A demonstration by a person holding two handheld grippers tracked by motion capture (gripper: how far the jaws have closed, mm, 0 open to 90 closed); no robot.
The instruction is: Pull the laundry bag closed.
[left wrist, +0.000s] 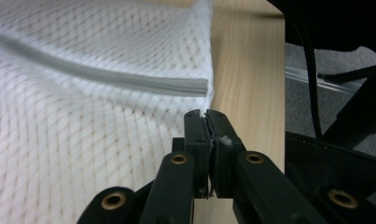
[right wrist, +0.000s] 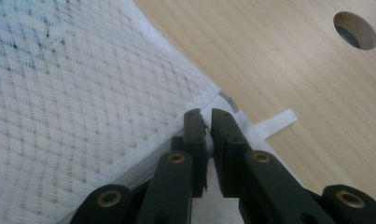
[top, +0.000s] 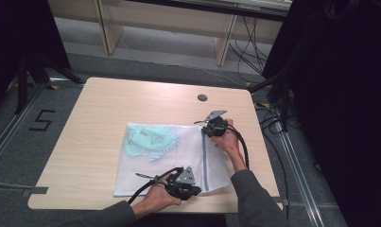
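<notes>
We see a pale wooden table (top: 103, 109) on a grey floor, with a round cable hole (top: 202, 97) near its far edge. On the table lies a white mesh laundry bag (top: 145, 172) – flat, nearly square, with a fine diamond weave and a grey zipper (top: 205, 163) running along its right side. Through the mesh we see pale green clothes (top: 148, 140) in the far left part. The left gripper (left wrist: 205, 114) has its jaws pressed together at the near end of the zipper. The right gripper (right wrist: 204, 114) has its jaws almost together at the far corner, on the zipper end, beside a small white tag (right wrist: 276, 122).
</notes>
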